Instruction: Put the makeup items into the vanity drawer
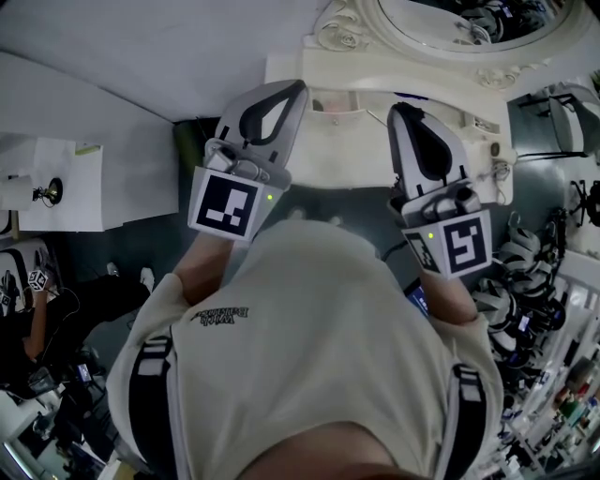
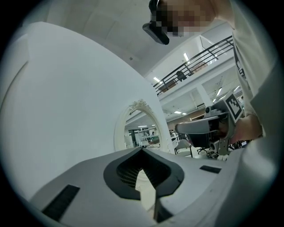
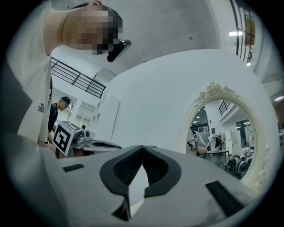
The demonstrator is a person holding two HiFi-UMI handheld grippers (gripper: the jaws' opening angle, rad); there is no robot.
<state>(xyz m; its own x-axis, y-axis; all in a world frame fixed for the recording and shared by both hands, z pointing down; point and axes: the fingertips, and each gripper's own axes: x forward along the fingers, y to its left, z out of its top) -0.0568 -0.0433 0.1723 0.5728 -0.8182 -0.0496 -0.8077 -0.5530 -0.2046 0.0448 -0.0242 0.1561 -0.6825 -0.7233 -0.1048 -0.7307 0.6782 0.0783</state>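
Observation:
Both grippers are held up in front of my chest, pointing level at the cream vanity (image 1: 375,94). In the head view the left gripper (image 1: 298,86) reaches the vanity's front edge and the right gripper (image 1: 401,109) sits beside it over the top. In the left gripper view the left gripper (image 2: 142,149) has its tips together with nothing between them. The right gripper (image 3: 142,146) is likewise shut and empty. The ornate oval mirror (image 1: 450,19) stands behind the vanity; the mirror (image 3: 224,133) shows large at the right of the right gripper view. No makeup item or drawer shows plainly.
A white curved wall (image 1: 141,56) runs along the left. A white side table (image 1: 56,183) stands at far left, and a seated person (image 1: 37,319) is below it. Helmets and gear (image 1: 525,272) crowd the right side.

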